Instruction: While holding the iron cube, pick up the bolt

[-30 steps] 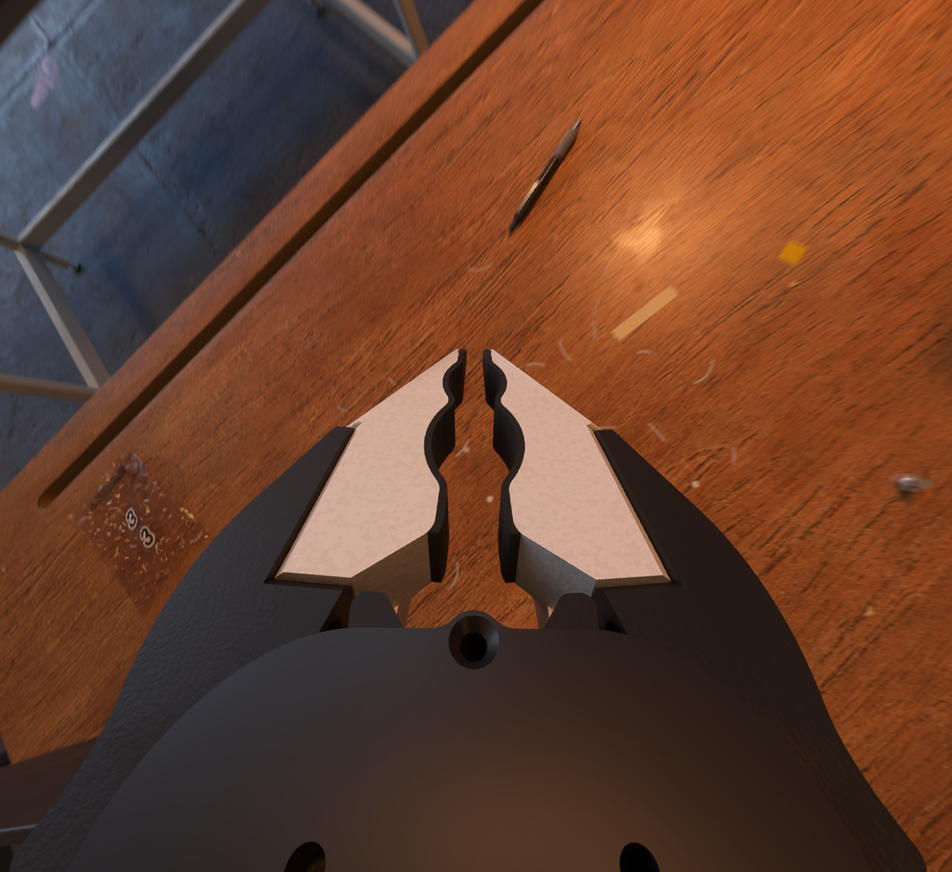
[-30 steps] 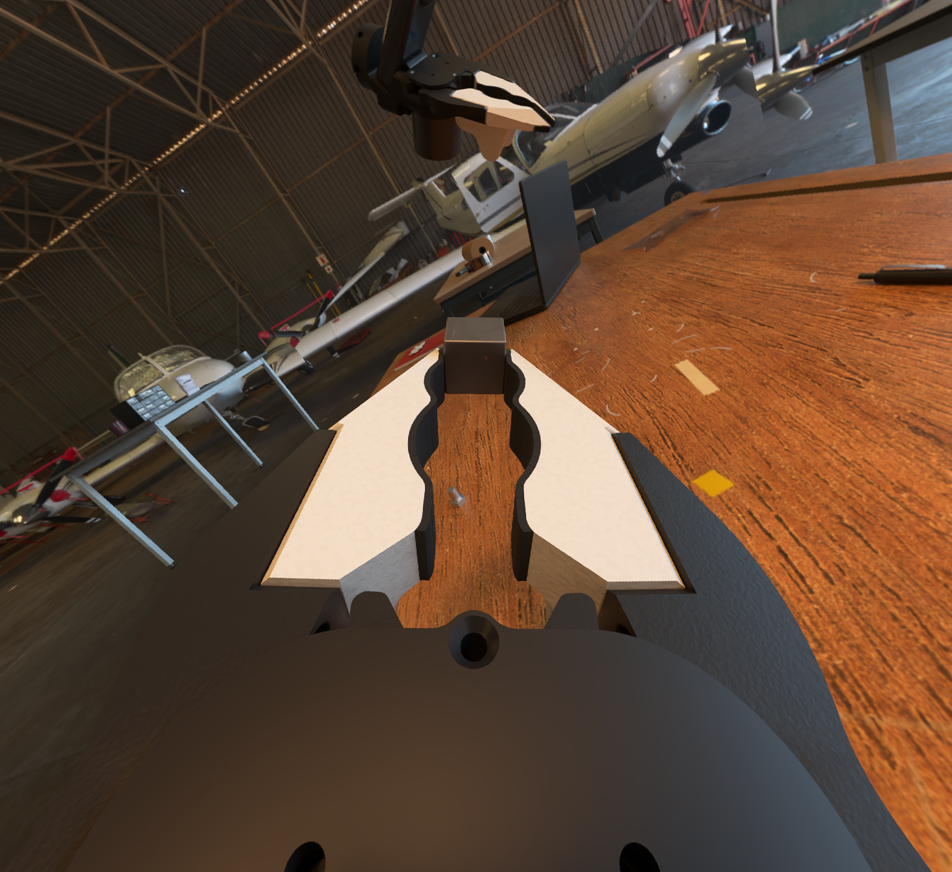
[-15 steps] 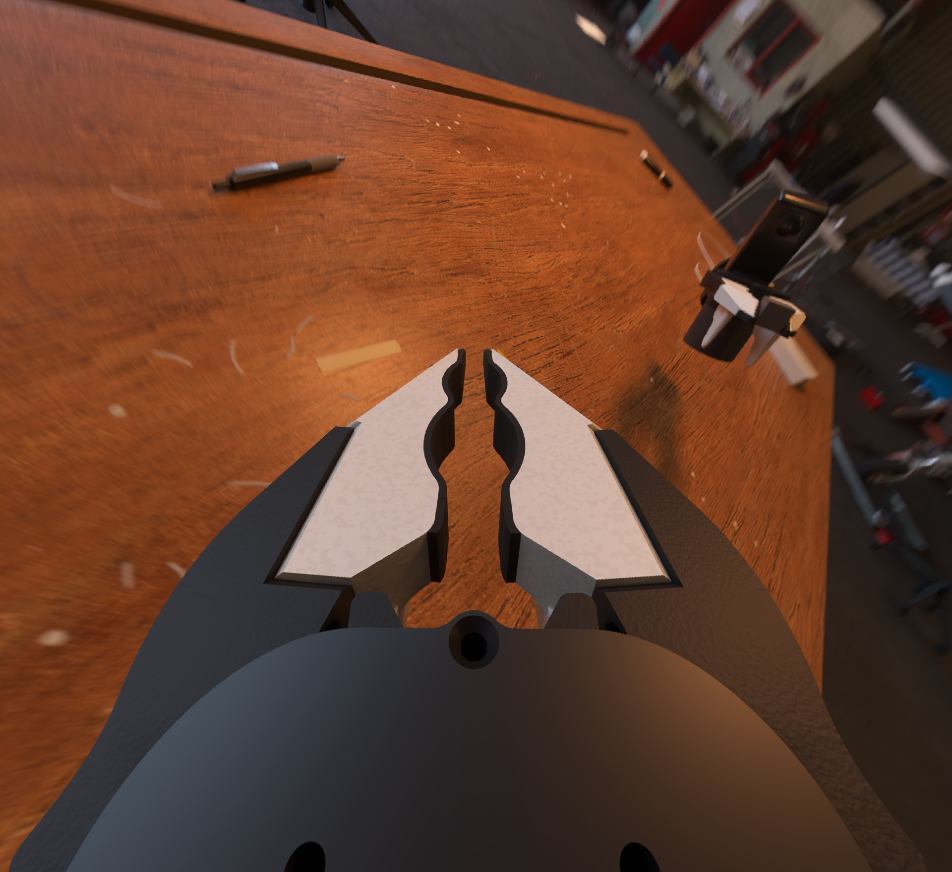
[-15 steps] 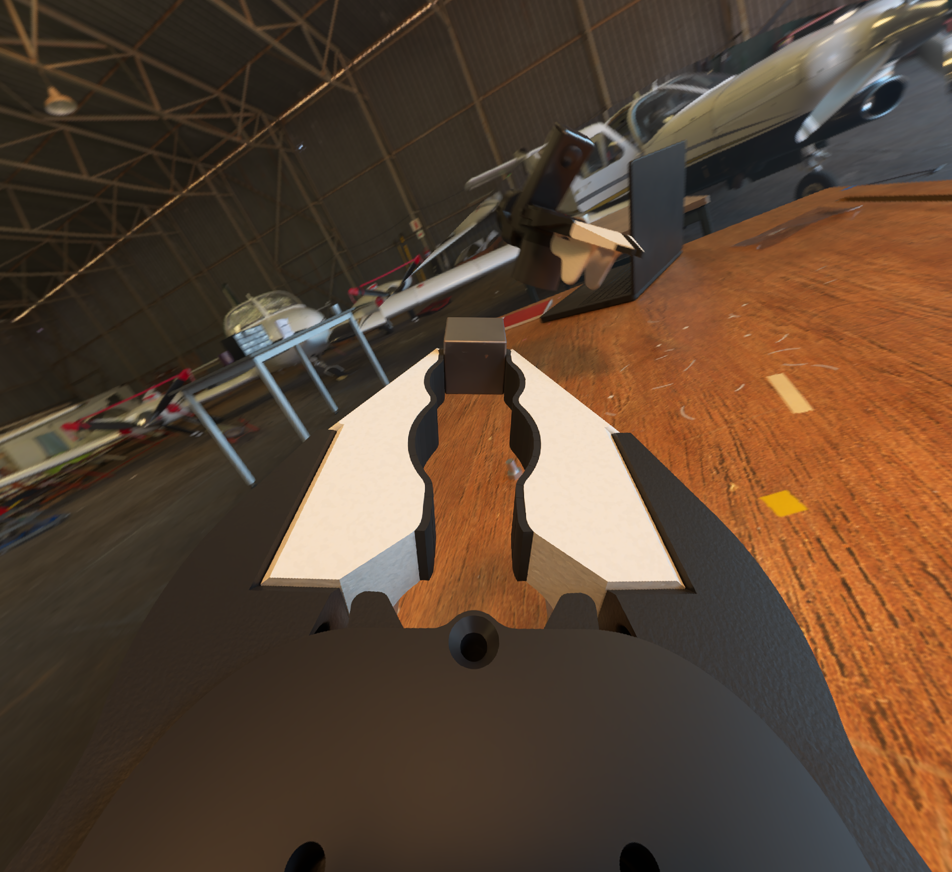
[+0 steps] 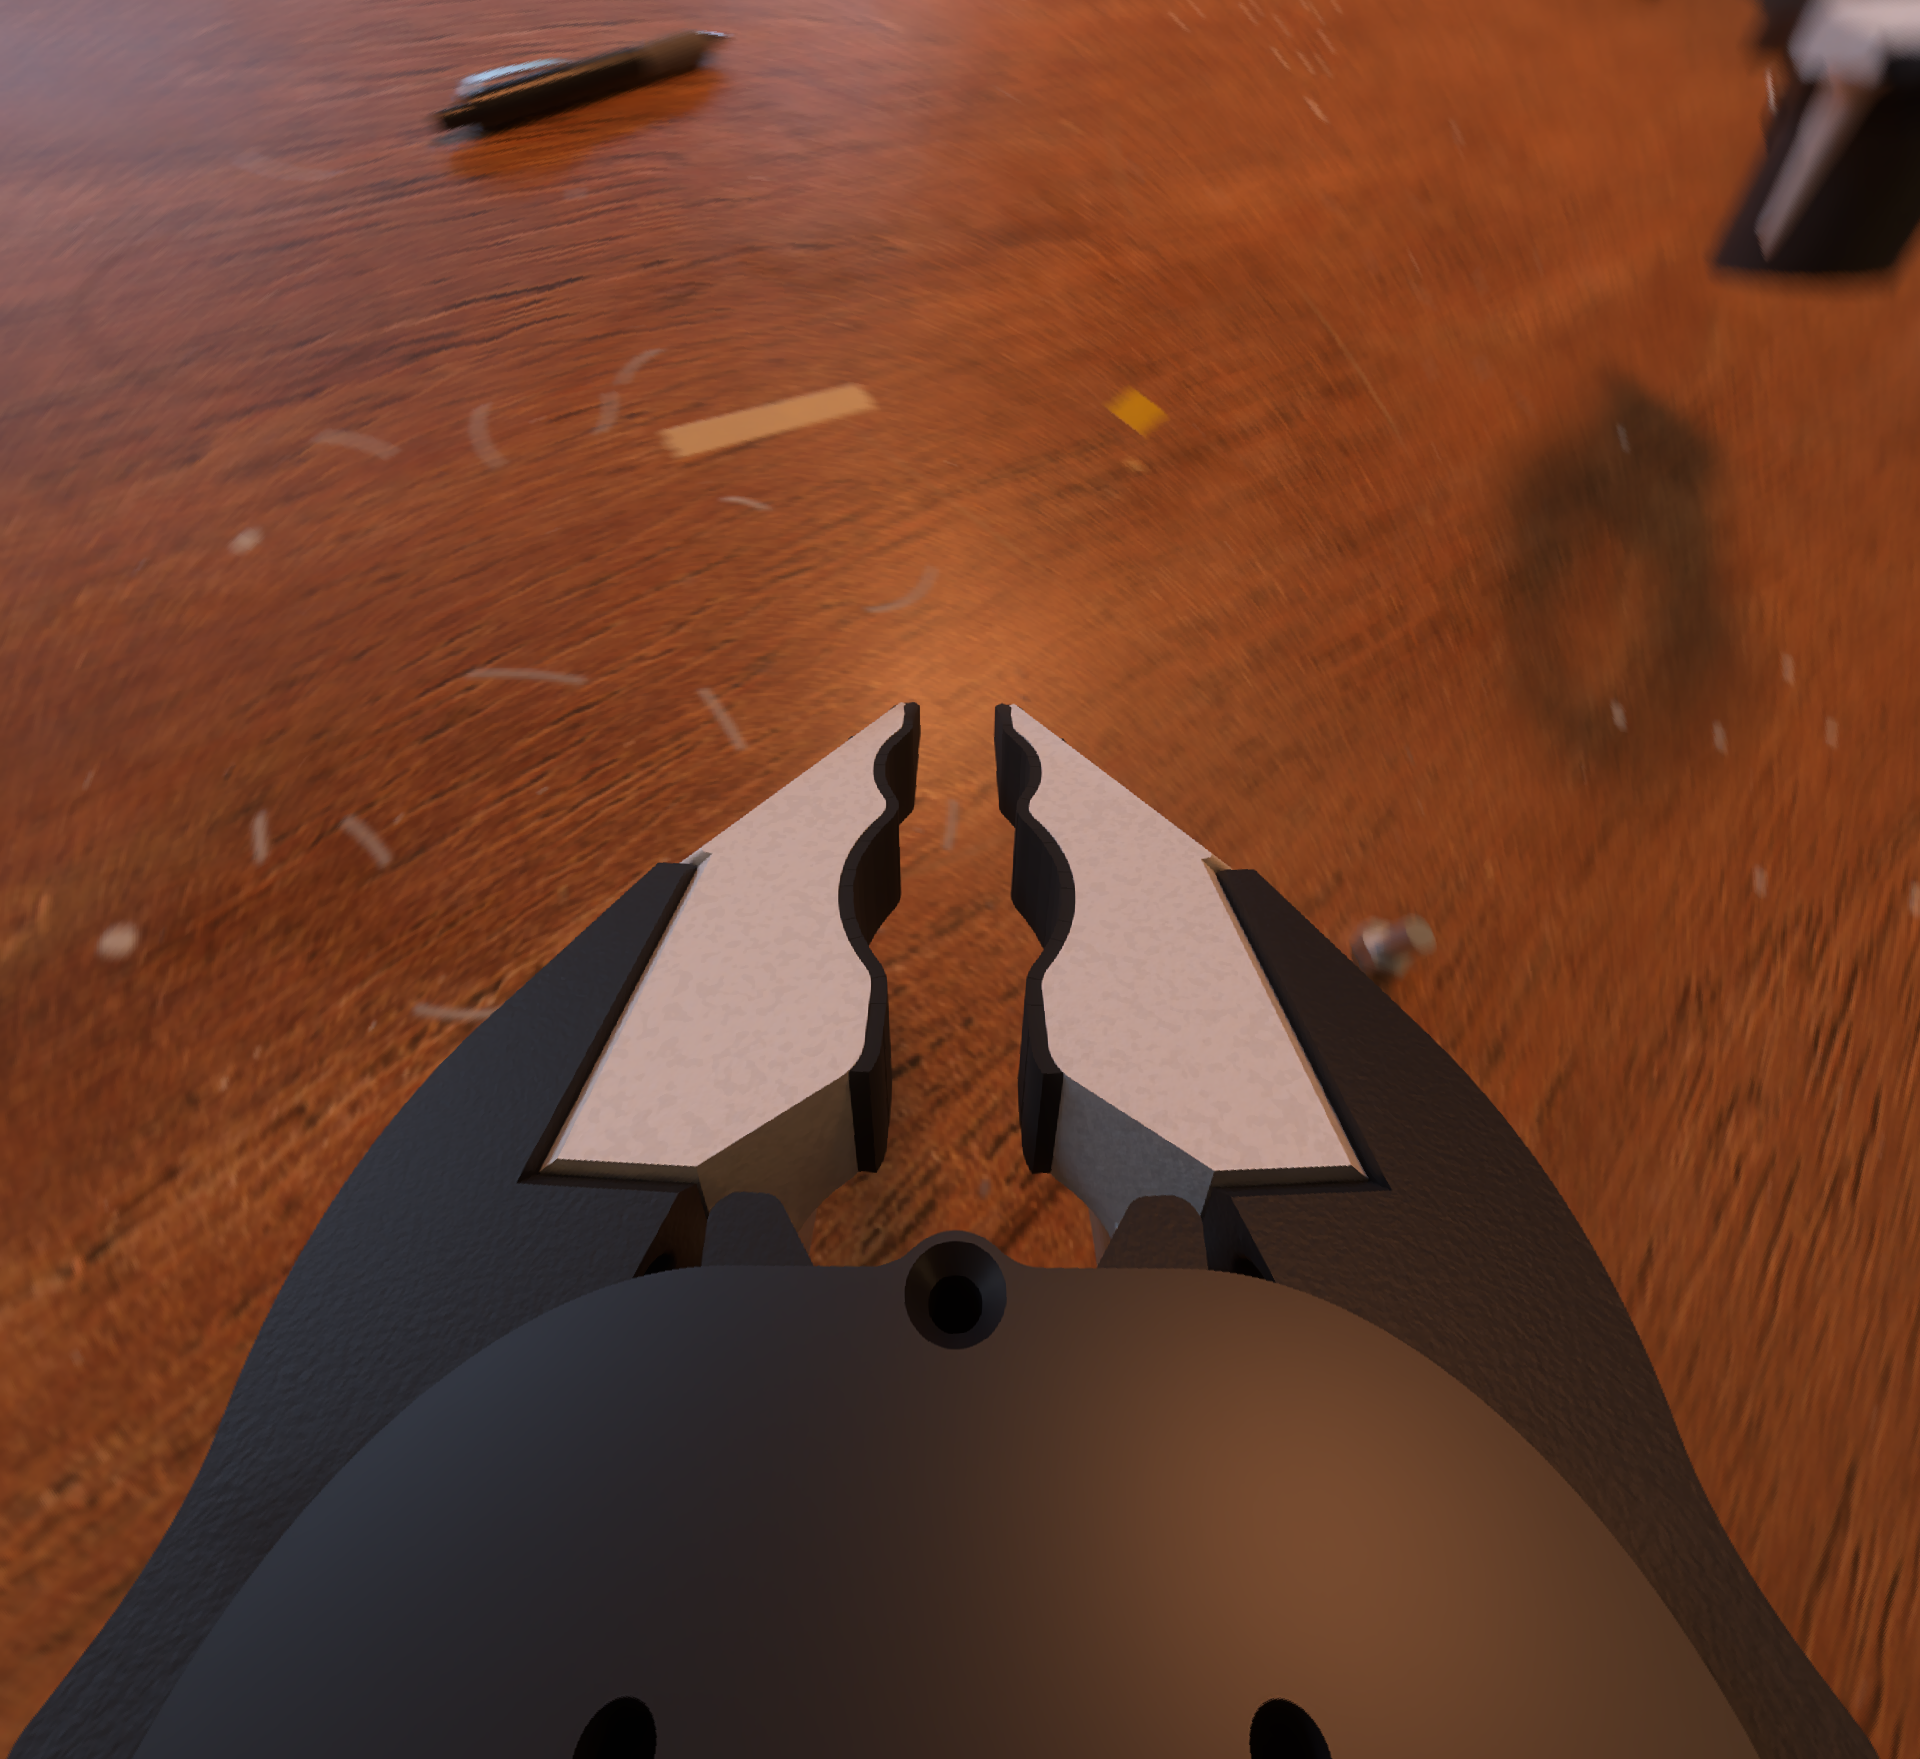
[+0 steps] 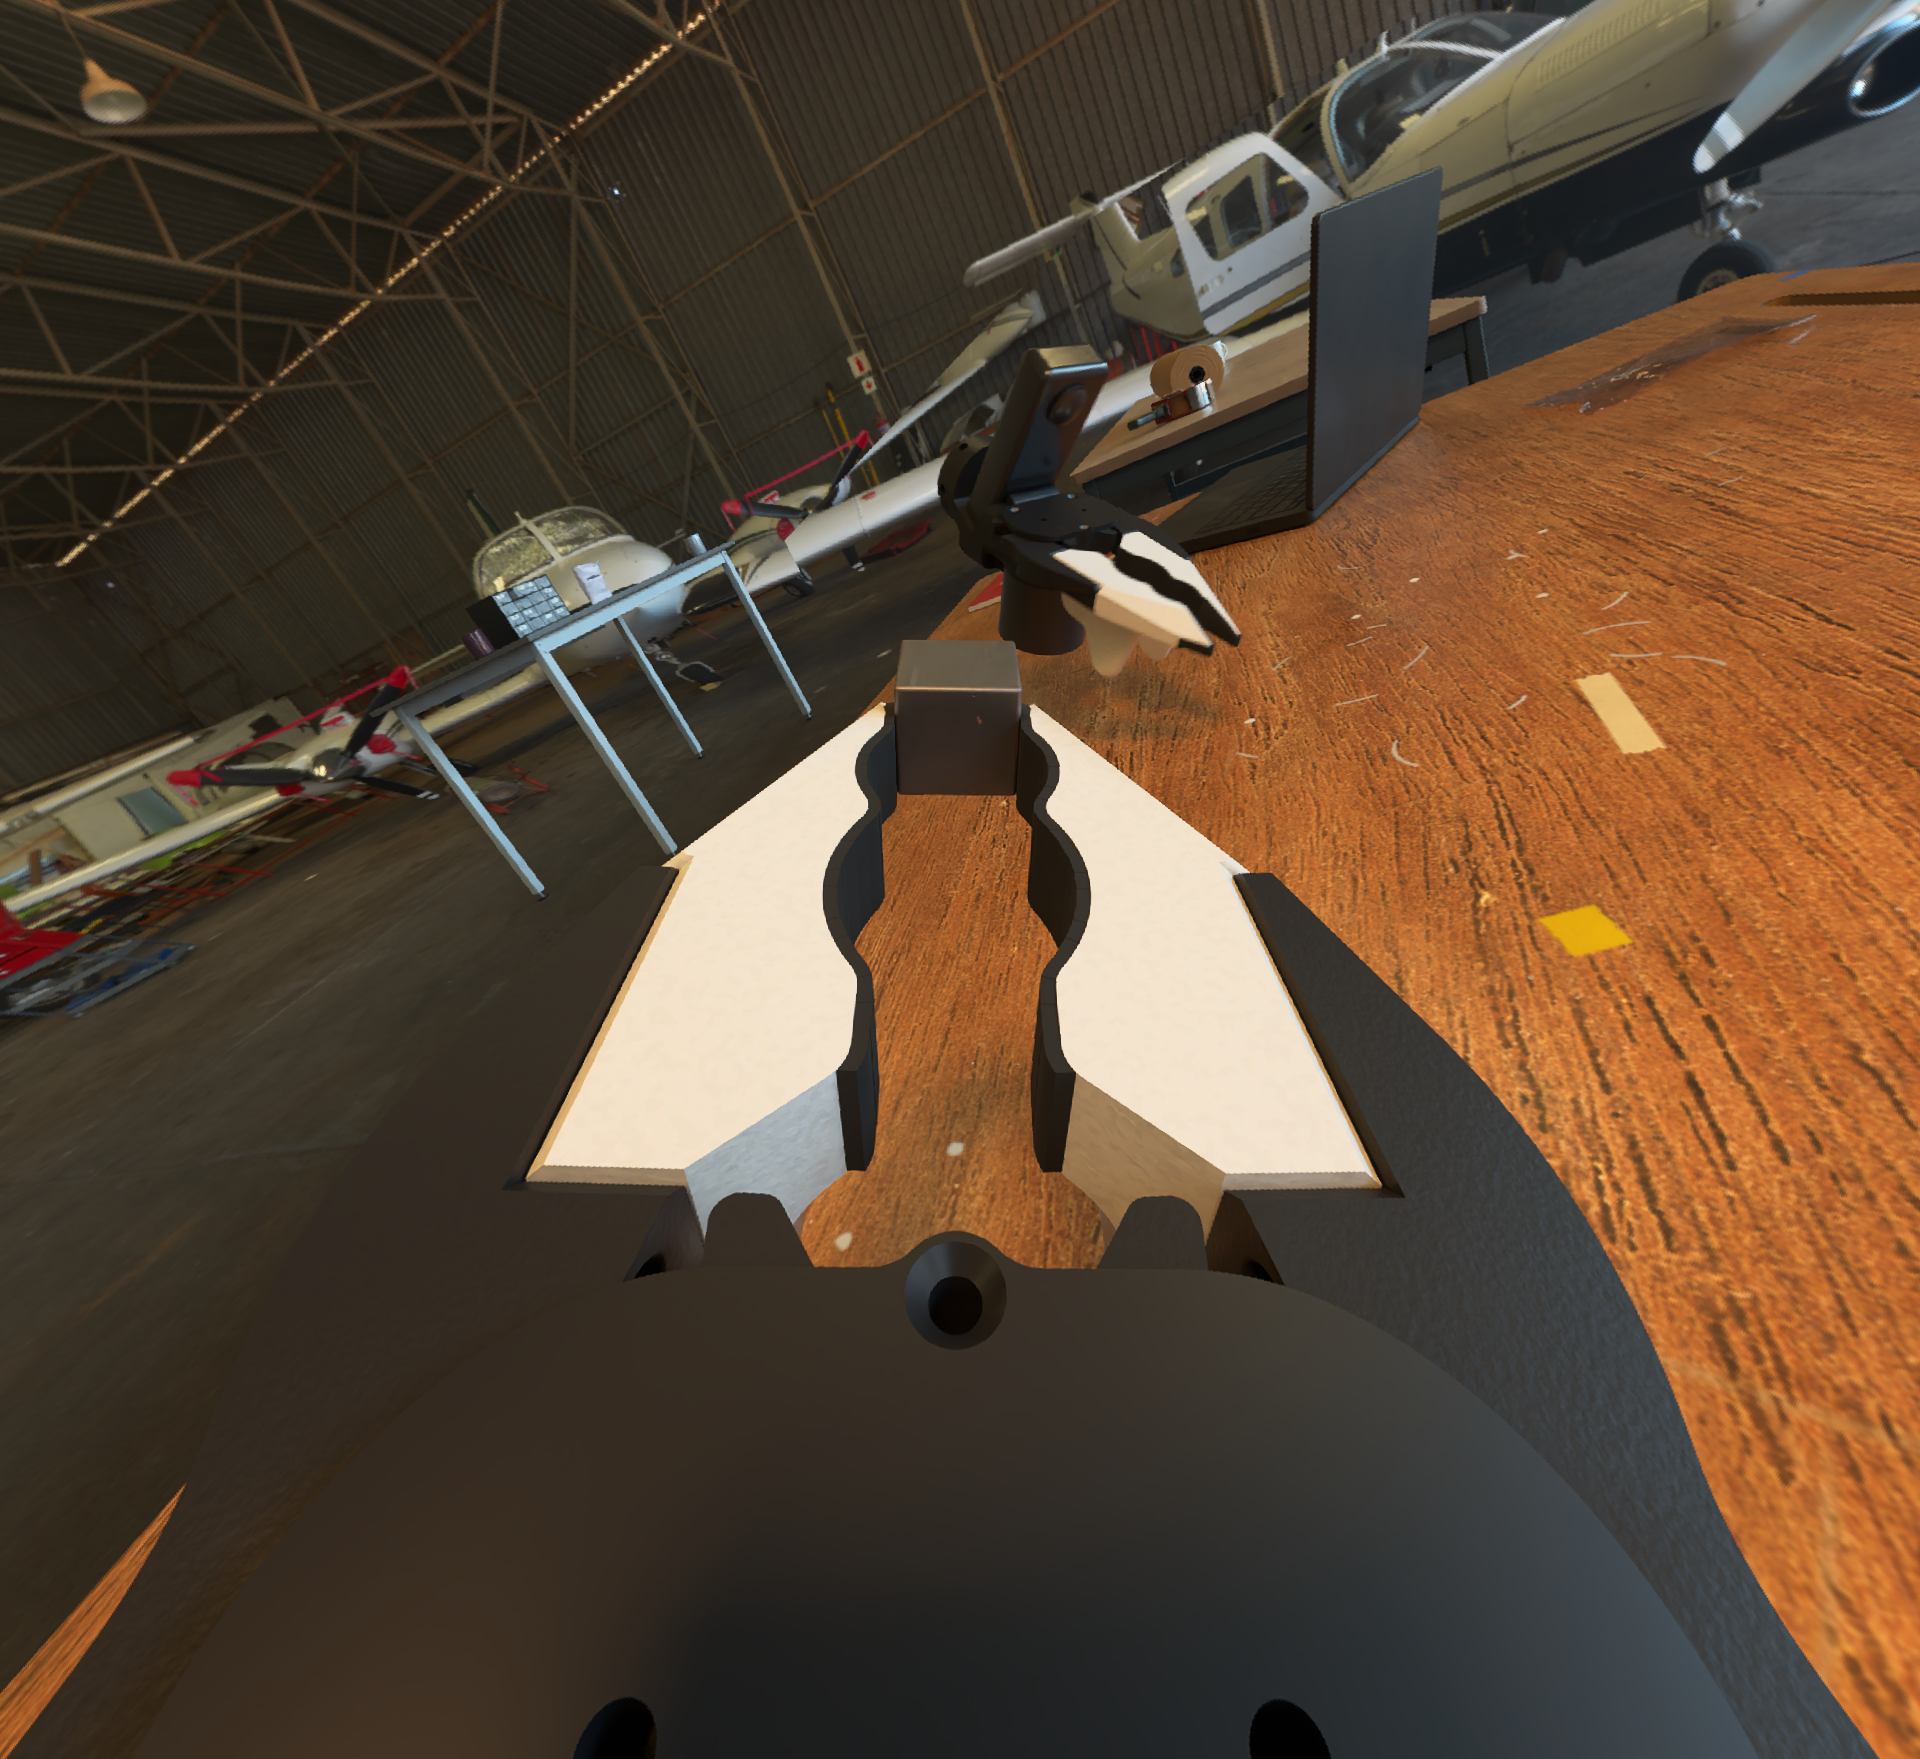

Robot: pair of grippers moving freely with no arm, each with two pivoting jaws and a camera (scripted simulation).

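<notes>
Right gripper (image 6: 956,733): jaws clamped on the small dark grey iron cube (image 6: 956,717), held at the very fingertips, centre of the right wrist view. Cube sits square between the pale finger pads (image 6: 727,961), clear of the reddish-brown wooden tabletop (image 6: 1558,1190) below.

Left gripper (image 5: 956,722): jaws parted by a narrow gap, nothing between them. Only bare wood grain shows through the gap. Fingers point down and forward over the tabletop (image 5: 312,1138). The same gripper shows in the right wrist view, just above and right of centre (image 6: 1169,613), hovering low over the wood beyond the cube.

Small silvery metal bolt (image 5: 1392,942): lies on the tabletop at right of centre in the left wrist view, just outside the black housing of the left gripper's right-hand finger. Not between the fingers; whether it touches the housing cannot be told, the picture is blurred there.

Other items, left wrist view: black pen (image 5: 577,80) lying flat, upper left; pale tan strip of tape (image 5: 767,421) above centre; small yellow square patch (image 5: 1136,410) to its right; pale curled shavings (image 5: 483,436) scattered at mid left. A dark shadow smudge (image 5: 1610,566) at right.

Right wrist view, upper right: upright black panel (image 6: 1371,338) at the table's far edge.
</notes>
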